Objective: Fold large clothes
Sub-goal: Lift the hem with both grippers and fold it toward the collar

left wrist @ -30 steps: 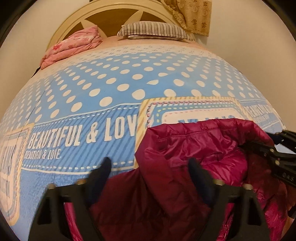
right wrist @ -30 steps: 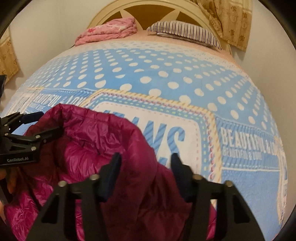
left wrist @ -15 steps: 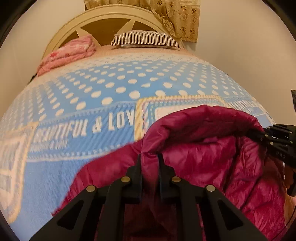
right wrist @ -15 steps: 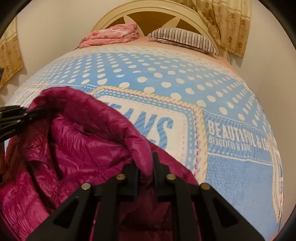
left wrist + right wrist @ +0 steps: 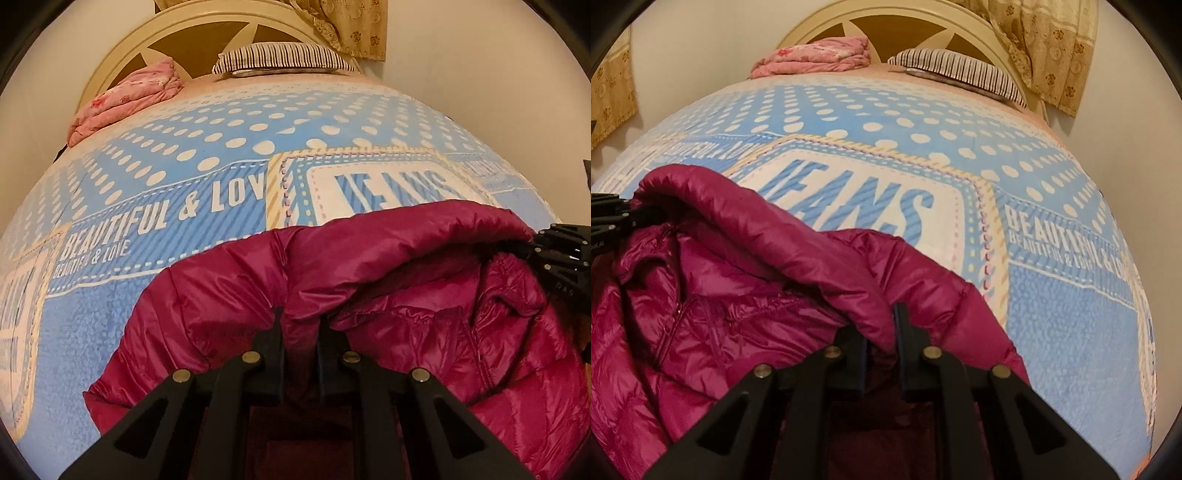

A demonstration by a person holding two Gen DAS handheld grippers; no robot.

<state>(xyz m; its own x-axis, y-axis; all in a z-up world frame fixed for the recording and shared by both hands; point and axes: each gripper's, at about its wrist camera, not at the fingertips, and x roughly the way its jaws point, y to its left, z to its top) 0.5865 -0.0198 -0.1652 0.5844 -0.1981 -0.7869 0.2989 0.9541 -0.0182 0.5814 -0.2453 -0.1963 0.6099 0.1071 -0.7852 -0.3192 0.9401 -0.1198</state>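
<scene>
A blue bedspread (image 5: 155, 332) with cream dots covers a bed and carries large printed words. "JEANS" sits in a white panel at the middle, and "BEAUTIFUL & LOVE" runs in cream capitals on either side, repeated in smaller letters underneath. On the body of the right tool, seen at the edge of the left wrist view, the letters "DAS" can be read; the rest of the mark is cut off.

At the head of the bed stand a cream headboard (image 5: 945, 18) with wedge-shaped openings, a striped pillow (image 5: 280, 59) and a folded pink blanket (image 5: 129, 99) beside it. A patterned yellow curtain (image 5: 1045, 48) hangs near the pillow. Nothing lies on the bedspread between the jacket and the pillow.

A shiny magenta padded jacket (image 5: 424, 295) lies at the near end of the bed, over the lower edge of the "JEANS" panel. Its zip front faces up, and its upper edge is lifted into a long ridge between the two tools.

The left tool (image 5: 300, 325) is closed tight on a pinch of the jacket's edge. The right tool (image 5: 881, 325) is likewise closed on the jacket's fabric at the other end of the ridge.
</scene>
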